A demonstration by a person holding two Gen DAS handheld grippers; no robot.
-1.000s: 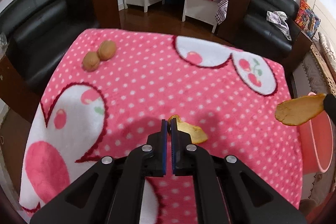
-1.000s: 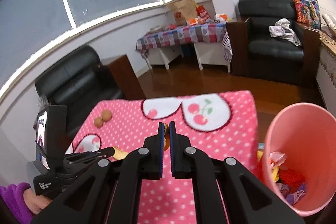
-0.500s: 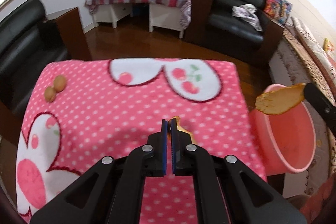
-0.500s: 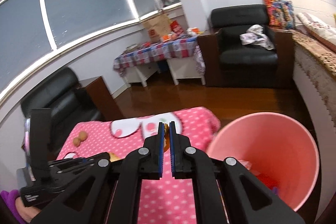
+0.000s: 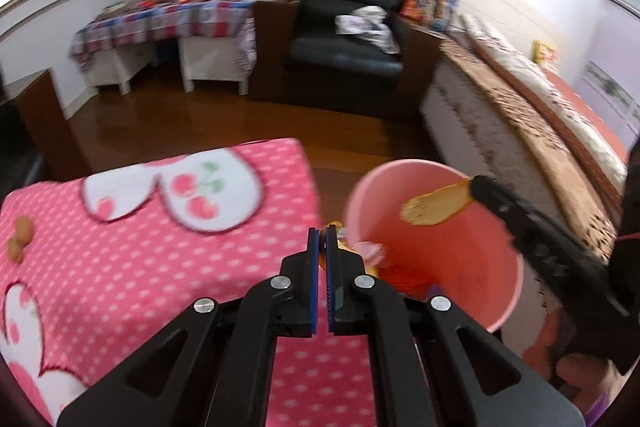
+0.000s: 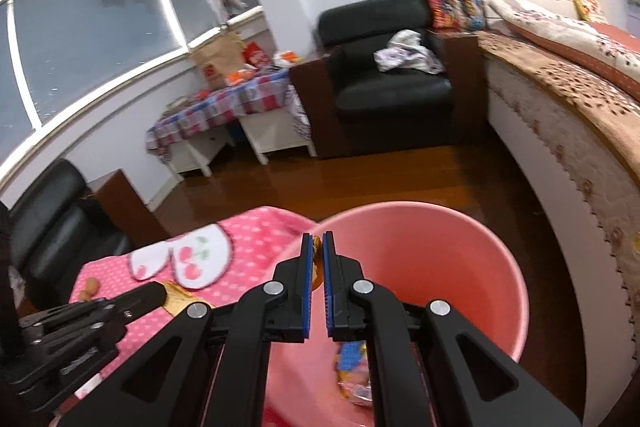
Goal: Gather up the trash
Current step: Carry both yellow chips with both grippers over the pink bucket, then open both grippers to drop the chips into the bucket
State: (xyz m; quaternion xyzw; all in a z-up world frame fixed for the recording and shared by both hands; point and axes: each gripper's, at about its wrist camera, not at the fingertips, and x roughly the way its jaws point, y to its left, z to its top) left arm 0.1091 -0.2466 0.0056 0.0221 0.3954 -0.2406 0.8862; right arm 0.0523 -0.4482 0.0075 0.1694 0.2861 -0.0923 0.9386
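Left tongs (image 5: pixel 322 235) are gripping a yellow peel (image 5: pixel 343 247) at the counter's (image 5: pixel 160 259) right edge. Right tongs (image 6: pixel 317 245) are pinching a tan peel (image 5: pixel 436 205) above the pink bin (image 6: pixel 460 243). Two walnuts (image 5: pixel 20 237) are resting near the left edge.

Both wrist views over pink bin (image 5: pixel 434 227)

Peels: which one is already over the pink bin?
The peel in the right gripper hangs over the bin. The left gripper holds its peel back over the pink blanket.
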